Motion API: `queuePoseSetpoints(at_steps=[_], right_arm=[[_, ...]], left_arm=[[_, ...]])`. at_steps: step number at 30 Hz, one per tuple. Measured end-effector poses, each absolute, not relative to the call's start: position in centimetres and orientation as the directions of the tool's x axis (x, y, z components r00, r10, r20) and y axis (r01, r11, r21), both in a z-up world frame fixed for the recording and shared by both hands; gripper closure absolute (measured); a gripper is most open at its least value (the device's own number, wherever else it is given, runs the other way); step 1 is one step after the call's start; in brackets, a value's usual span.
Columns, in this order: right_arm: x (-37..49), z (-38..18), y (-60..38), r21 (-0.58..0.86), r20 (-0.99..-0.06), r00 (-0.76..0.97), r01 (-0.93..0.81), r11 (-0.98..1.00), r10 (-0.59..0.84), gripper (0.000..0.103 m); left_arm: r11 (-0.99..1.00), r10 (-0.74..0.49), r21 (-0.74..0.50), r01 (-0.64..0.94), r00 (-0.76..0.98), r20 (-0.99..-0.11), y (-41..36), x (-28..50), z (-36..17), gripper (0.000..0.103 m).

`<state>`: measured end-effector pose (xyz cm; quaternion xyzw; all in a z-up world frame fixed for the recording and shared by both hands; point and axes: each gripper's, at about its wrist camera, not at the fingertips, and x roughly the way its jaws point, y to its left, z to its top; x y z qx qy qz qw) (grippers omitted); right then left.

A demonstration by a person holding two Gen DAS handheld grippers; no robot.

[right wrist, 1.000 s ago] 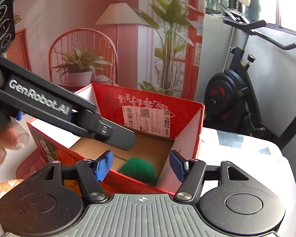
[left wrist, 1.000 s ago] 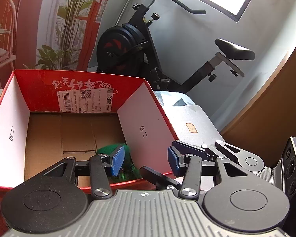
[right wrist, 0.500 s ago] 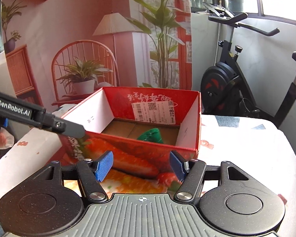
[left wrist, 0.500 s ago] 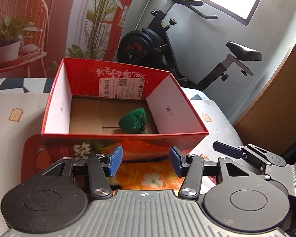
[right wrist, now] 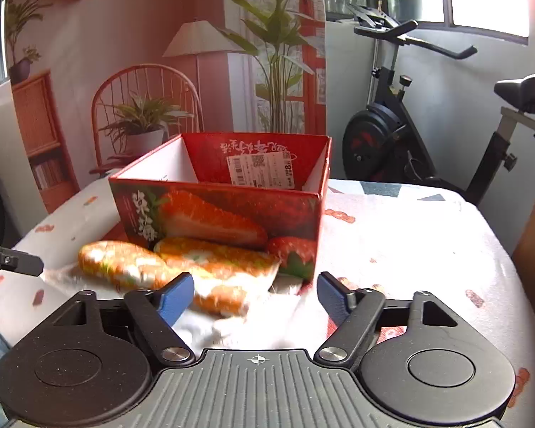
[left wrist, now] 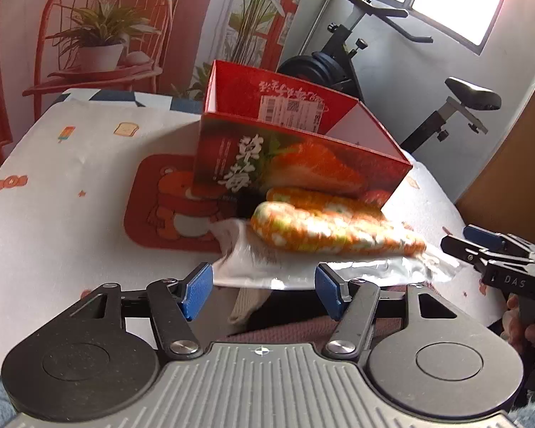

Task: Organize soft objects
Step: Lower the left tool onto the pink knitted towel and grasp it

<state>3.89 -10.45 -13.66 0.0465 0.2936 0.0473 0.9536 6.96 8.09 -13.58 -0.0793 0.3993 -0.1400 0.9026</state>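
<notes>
A red box (left wrist: 296, 164) with pictures of strawberries on its side stands open on the table (left wrist: 71, 185), which is covered by a white cloth with small printed drawings. The near left corner of the box sits on a red mat (left wrist: 160, 207) with a bear on it. Just in front of the box, touching its near wall, lie the soft objects (left wrist: 324, 228): orange rolls with white and green flowers, resting on a white sheet (left wrist: 253, 264) of cloth or plastic; the blur does not allow me to tell which. The left gripper (left wrist: 262, 289) is at the near edge of the table, its blue pads apart with nothing between them; its jaws have just been opening. The right gripper (right wrist: 255, 297) is also near the table edge, a little to the right, and its jaws have just been opening too; they stand wide apart and hold nothing, with the soft rolls just beyond the tips. Behind the table an exercise bike (right wrist: 410, 135) stands by the window.
</notes>
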Motion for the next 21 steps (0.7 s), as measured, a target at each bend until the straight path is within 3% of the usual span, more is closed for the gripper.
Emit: queuePoseSetpoints(at_steps=[2,21], right_arm=[[2.6,-14.0,-10.5,0.115,-0.55,0.828,-0.055,0.992,0.11,0.014],[2.9,-20.8,-10.5,0.216,-0.669,0.73,0.014,0.976,0.138,0.018]], left_arm=[[0.952,-0.306,-0.247,0.181,0.622,-0.721,8.1,5.9,-14.6,0.036],[0.925,-0.377,-0.36,0.122,0.41,-0.83,9.1,7.5,-20.7,0.036]])
